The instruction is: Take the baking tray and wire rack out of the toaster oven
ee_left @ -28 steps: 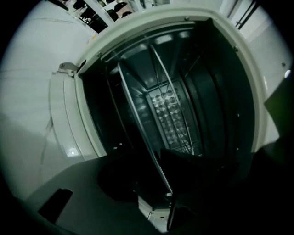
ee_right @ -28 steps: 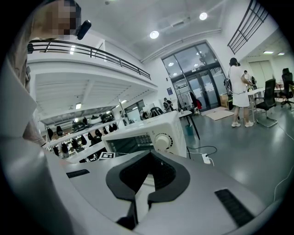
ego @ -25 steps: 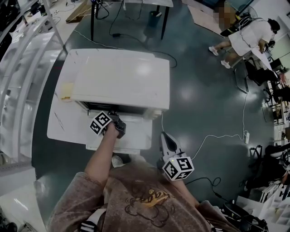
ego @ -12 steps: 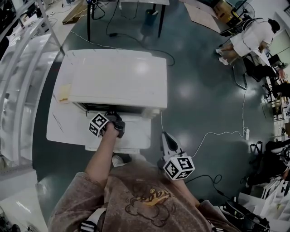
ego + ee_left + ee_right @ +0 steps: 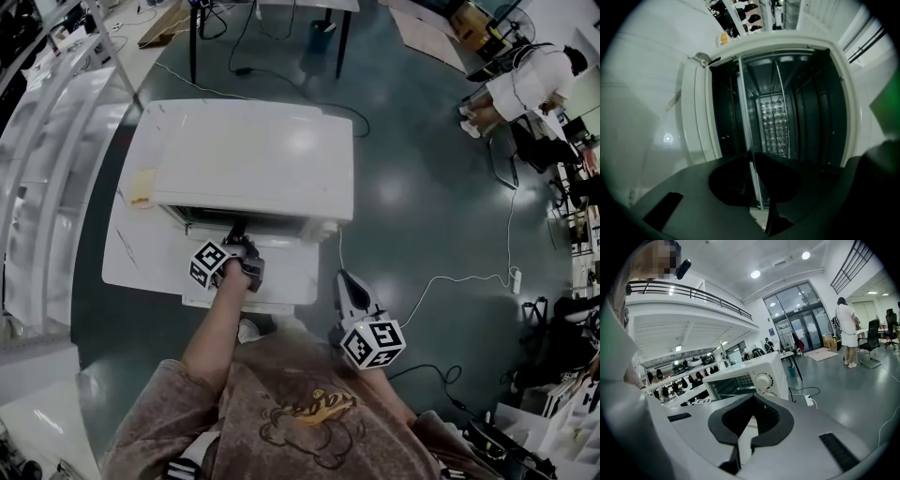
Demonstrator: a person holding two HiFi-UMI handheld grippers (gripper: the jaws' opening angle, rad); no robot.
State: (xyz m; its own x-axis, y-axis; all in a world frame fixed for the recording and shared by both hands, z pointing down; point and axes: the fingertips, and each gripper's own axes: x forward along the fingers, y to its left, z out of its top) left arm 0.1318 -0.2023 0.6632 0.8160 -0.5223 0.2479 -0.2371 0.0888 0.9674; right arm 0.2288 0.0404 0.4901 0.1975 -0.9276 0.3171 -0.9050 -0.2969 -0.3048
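A white toaster oven (image 5: 253, 159) stands on a white table (image 5: 141, 253) with its door (image 5: 281, 272) folded down toward me. My left gripper (image 5: 236, 234) reaches into the dark oven mouth. Its view is rolled sideways, so the shelves run upright. There the left gripper (image 5: 751, 154) has just been closing and is shut on a thin metal edge, the baking tray (image 5: 744, 122) by its look. The wire rack (image 5: 780, 117) shows beside it, deeper in. My right gripper (image 5: 344, 278) hangs shut and empty to the right of the table. From the right gripper (image 5: 752, 399) the oven (image 5: 745, 378) is seen ahead.
A yellow pad (image 5: 141, 187) lies on the table's left side. White shelving (image 5: 47, 141) runs along the left. A white cable (image 5: 441, 281) trails over the dark floor to the right. A person (image 5: 525, 80) sits far off at the upper right, and a dark-legged table (image 5: 272, 28) stands behind the oven.
The left gripper's marker cube has turned a little at the oven mouth and sits slightly nearer me. The right gripper has stayed where it was.
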